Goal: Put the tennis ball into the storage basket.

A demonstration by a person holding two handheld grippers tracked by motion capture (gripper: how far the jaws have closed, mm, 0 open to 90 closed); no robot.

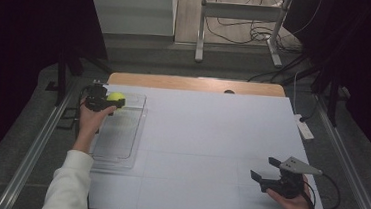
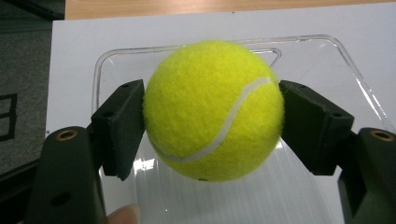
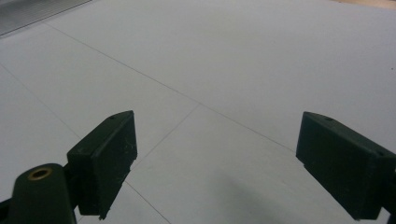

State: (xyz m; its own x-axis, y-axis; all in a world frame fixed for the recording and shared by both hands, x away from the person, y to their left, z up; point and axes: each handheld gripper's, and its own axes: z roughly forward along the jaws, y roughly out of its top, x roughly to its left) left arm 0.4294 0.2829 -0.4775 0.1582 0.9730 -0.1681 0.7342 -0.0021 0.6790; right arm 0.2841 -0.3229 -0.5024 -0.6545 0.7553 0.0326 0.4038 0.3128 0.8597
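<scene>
A yellow tennis ball (image 1: 116,98) (image 2: 213,110) is clamped between the two black jaws of my left gripper (image 1: 109,101) (image 2: 211,121), which is shut on it. It hangs over the far end of a clear plastic tray (image 1: 122,144) (image 2: 345,60) at the table's left side. My right gripper (image 1: 264,170) (image 3: 224,163) rests low at the front right of the white table top (image 1: 206,136) (image 3: 233,60), jaws wide apart with nothing between them.
A strip of bare wood (image 1: 195,83) runs along the table's far edge. A white power strip (image 1: 304,128) lies off the right edge. Metal rails (image 1: 34,148) flank the table, with stand legs and cables (image 1: 239,33) on the floor beyond.
</scene>
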